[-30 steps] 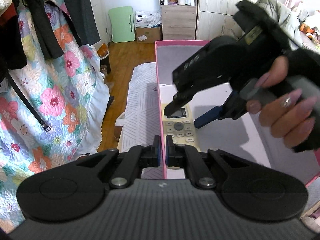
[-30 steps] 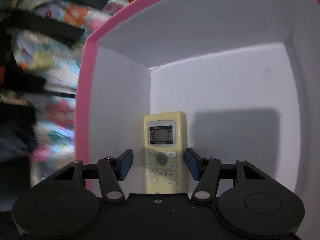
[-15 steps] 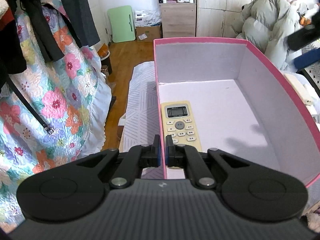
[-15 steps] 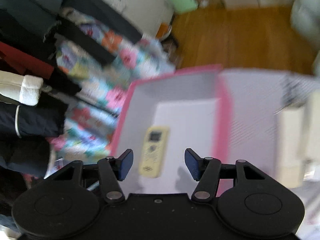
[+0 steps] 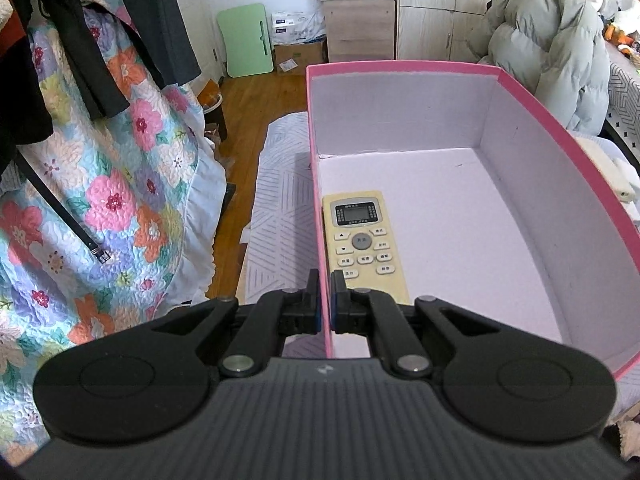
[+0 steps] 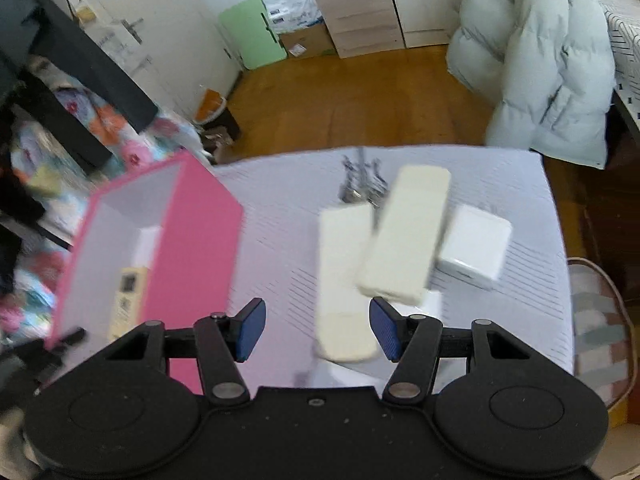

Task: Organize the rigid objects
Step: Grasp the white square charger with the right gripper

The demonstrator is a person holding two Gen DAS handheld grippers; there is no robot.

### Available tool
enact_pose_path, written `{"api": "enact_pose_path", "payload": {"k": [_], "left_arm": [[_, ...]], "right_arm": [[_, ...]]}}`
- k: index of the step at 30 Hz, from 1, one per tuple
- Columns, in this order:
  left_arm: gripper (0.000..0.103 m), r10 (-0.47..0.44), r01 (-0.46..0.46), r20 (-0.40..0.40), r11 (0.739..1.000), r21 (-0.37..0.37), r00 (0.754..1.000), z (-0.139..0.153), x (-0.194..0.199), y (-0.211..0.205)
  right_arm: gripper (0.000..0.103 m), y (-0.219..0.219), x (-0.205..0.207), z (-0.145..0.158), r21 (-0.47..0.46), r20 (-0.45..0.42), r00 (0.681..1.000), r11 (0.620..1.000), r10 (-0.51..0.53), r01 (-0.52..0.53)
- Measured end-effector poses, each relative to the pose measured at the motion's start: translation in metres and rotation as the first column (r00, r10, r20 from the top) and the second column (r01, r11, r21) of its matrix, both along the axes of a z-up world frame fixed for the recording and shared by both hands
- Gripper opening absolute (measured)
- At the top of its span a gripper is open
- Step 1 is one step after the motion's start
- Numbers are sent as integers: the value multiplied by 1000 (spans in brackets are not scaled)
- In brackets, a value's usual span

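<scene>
A pink box point(image 5: 532, 104) with a white inside stands on the striped table. My left gripper point(image 5: 325, 300) is shut on the box's near left wall. A cream remote point(image 5: 362, 242) lies face up inside, along that wall. In the right wrist view the box point(image 6: 200, 232) is at the left with the remote point(image 6: 126, 300) inside. My right gripper point(image 6: 318, 326) is open and empty above the table. Ahead of it lie two cream remotes point(image 6: 344, 280) point(image 6: 406, 236), face down, a white box point(image 6: 474, 246) and a bunch of keys point(image 6: 360, 180).
A floral quilt point(image 5: 100, 200) and dark clothes hang at the left. A grey puffer jacket point(image 6: 548, 60) hangs at the back right. The wooden floor point(image 6: 352, 96) lies beyond the table's far edge point(image 6: 380, 148).
My right gripper let go of the remote in the box, rose out and swung right over the table. My left gripper has kept its hold on the box wall.
</scene>
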State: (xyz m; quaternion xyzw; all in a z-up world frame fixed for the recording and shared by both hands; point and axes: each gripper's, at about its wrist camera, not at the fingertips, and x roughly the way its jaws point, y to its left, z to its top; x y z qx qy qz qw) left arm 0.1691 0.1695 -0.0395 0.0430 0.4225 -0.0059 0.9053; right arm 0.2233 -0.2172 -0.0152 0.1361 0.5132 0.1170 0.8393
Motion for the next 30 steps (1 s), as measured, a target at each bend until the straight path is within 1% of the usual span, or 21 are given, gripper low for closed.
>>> {"api": "enact_pose_path", "payload": {"k": [3,5,7,9,11,15,17,19,25,28,29,30], "left_arm": [[3,3,-3,0,1000,-7,1000,1,-1,1],[3,8,-8,-1,1000,-12,1000,3,-2,1],[3,9,-9,5,1000,-12,1000,5,-3,1],[3,2,-2,12,1000,-1,1000,8,-5,1],[3,-22,21,18,999,29,1000,9,-7,-3],[3,-15,15,12,1000,12,1000,10,-6,0],[3,-8,8,12,1000,1,1000,10,-6,1],[3,-2,3,12,1000,-4,1000,10,-6,1],[3,7,-7,12,1000,-18,1000,10,-7,2],[3,8,-8,13,1000,-16,1000,11,-7,2],[3,8,-8,13,1000,-14,1000,11,-7,2],[3,7,-6,17,1000,-7,1000,12,-8,1]], "right_arm": [[65,2,-11,-15,-16,-28,999,999,45,-45],[68,8,-19,-25,-48,-47,997,996,69,-71],[70,14,-25,-33,-85,-64,995,993,79,-85],[70,15,-31,-42,-103,-75,995,991,73,-80],[74,16,-35,-50,-98,-80,995,993,62,-70],[74,19,-34,-65,-65,-85,995,997,46,-52],[77,25,-31,-71,-87,-84,996,995,39,-46],[84,31,-29,-73,-96,-72,997,994,41,-48],[84,43,-27,-75,-166,-44,998,985,42,-49],[84,40,-26,-76,-151,-45,999,988,22,-28],[81,38,-25,-76,-137,-42,999,991,7,-13],[76,34,-25,-75,-122,-30,999,992,-18,14]]}}
